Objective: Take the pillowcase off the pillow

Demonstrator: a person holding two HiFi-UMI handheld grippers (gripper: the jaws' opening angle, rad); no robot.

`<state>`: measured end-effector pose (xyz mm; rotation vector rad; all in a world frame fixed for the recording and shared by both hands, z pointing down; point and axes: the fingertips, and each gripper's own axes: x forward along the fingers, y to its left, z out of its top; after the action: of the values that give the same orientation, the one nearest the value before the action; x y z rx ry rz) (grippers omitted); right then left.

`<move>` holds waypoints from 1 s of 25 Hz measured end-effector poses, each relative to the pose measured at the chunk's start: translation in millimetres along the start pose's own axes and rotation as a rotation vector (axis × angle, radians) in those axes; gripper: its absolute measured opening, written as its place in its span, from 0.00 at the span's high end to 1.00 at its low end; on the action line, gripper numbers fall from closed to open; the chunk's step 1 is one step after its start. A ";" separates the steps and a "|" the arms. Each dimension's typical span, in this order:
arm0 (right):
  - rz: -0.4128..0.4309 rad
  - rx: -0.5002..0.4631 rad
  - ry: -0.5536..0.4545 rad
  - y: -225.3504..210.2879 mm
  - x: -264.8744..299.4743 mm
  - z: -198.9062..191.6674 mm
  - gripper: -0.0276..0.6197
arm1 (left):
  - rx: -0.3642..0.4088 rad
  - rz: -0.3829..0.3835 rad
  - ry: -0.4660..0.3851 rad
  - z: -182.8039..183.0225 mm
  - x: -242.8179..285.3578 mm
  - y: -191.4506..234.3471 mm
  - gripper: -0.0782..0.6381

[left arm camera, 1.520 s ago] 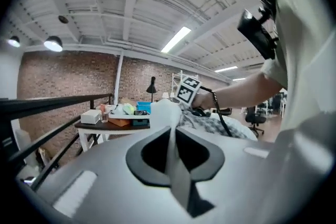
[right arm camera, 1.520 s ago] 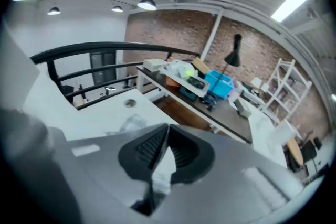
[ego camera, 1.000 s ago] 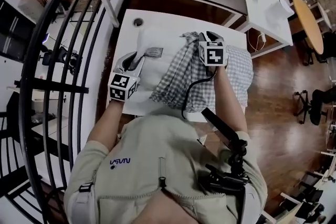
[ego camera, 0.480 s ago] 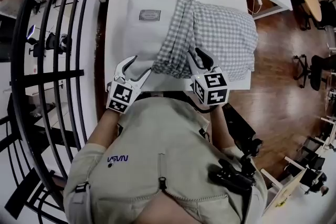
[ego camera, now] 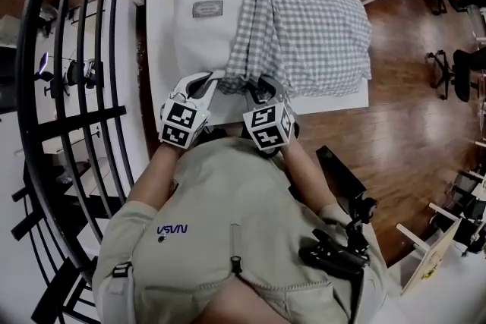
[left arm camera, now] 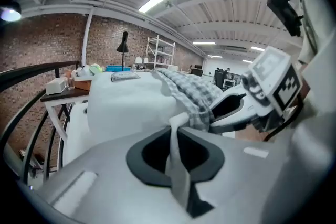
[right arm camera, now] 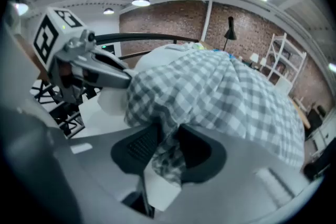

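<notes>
A white pillow (ego camera: 199, 34) lies on the white table (ego camera: 334, 99), its left part bare. The grey checked pillowcase (ego camera: 319, 34) covers the right part and is bunched along the middle. At the pillow's near corner my left gripper (ego camera: 206, 81) is closing, and a strip of white pillow fabric (left arm camera: 174, 128) is pinched between its pads. Just to its right, my right gripper (ego camera: 258, 87) sits at the near end of the bunched pillowcase. Its jaws are opening; a fold of checked cloth (right arm camera: 167, 134) hangs between them, with the left pad's ribbed face showing.
A black curved railing (ego camera: 45, 87) runs along the left of the table. Wooden floor (ego camera: 410, 117) lies to the right, with another table at the top edge. A sewn label (ego camera: 206, 9) sits on the bare pillow. Black gear (ego camera: 334, 254) hangs at the person's front.
The left gripper, open half a second ago, has shut on the pillow's near corner. The right gripper has shifted left to the bunched edge of the pillowcase, close beside the left one.
</notes>
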<state>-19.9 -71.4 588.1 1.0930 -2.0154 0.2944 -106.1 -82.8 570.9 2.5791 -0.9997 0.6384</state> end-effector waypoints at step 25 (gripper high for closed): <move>-0.194 0.114 0.217 -150.4 -24.9 -105.6 0.91 | -0.237 -0.019 -0.039 -18.7 -35.8 9.0 0.79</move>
<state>162.8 -90.0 613.4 1.2608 -1.7047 0.4114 -141.4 -61.3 570.0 2.3978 -0.9971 0.4373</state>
